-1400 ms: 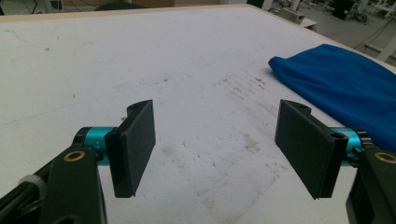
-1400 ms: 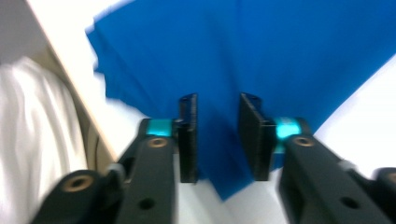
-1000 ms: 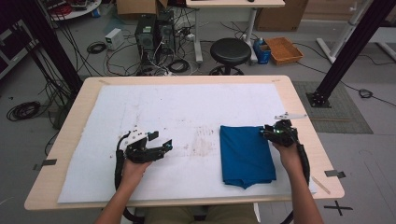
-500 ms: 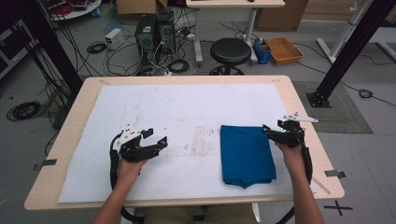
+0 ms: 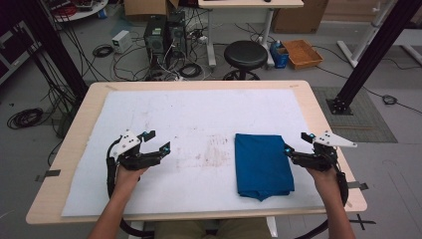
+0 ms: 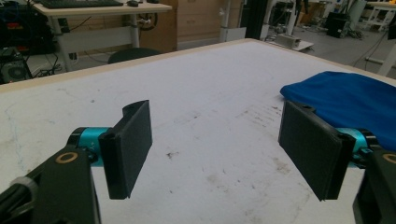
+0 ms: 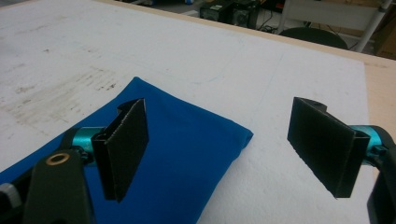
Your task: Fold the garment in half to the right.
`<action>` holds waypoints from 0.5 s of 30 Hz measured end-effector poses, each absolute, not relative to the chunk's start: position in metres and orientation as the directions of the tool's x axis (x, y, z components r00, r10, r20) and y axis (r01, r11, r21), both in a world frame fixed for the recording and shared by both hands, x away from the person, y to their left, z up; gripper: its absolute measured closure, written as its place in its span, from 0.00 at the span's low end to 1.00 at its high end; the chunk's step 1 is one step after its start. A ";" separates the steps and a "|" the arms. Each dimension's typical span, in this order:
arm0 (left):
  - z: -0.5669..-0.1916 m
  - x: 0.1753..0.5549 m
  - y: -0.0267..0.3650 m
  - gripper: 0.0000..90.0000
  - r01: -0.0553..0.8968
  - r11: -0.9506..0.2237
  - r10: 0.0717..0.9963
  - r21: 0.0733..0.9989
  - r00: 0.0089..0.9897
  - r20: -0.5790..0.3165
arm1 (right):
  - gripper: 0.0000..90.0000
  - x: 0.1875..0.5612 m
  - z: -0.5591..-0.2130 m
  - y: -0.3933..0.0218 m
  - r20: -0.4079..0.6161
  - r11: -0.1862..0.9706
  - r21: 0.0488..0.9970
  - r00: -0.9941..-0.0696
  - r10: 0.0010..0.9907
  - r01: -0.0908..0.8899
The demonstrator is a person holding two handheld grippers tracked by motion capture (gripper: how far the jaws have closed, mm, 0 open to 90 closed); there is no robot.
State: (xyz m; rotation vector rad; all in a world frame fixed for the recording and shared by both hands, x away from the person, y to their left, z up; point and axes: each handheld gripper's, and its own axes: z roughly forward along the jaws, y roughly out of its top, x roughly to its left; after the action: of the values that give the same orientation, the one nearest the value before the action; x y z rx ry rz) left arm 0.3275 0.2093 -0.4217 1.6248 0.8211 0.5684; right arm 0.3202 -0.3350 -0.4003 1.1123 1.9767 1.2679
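Right gripper (image 5: pixel 297 145) fingers just opened, withdrawn off blue cloth (image 5: pixel 262 165).

Wooden table (image 5: pixel 323 124) bears white sheet (image 5: pixel 199 119), blue cloth (image 5: pixel 263 164).

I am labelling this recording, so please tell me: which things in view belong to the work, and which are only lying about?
Belonging: folded blue cloth; left gripper, open; right gripper, open.

Lying about: round black stool; orange crate; black computer tower.

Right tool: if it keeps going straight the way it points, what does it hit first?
Likely the folded blue cloth. The right tool, jaws open with nothing gripped, points over its near corner; its height above the cloth is unclear, so it may skim past onto the white mat.
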 end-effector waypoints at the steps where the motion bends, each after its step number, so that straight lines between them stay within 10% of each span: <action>1: -0.422 0.328 0.210 0.29 0.206 -0.079 0.768 0.975 0.636 -0.072 | 0.22 0.318 -0.401 -0.337 0.003 0.209 0.911 -0.513 0.858 0.355; 15: -0.421 0.326 0.220 0.29 0.191 -0.050 0.773 0.980 0.629 -0.083 | 0.22 0.313 -0.404 -0.355 0.046 0.157 0.916 -0.487 0.872 0.369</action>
State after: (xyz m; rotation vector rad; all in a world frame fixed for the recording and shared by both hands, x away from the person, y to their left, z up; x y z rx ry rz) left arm 0.3264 0.2201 -0.4206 1.5855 0.8219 0.5722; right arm 0.3132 -0.3551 -0.4036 1.1758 1.9349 1.3062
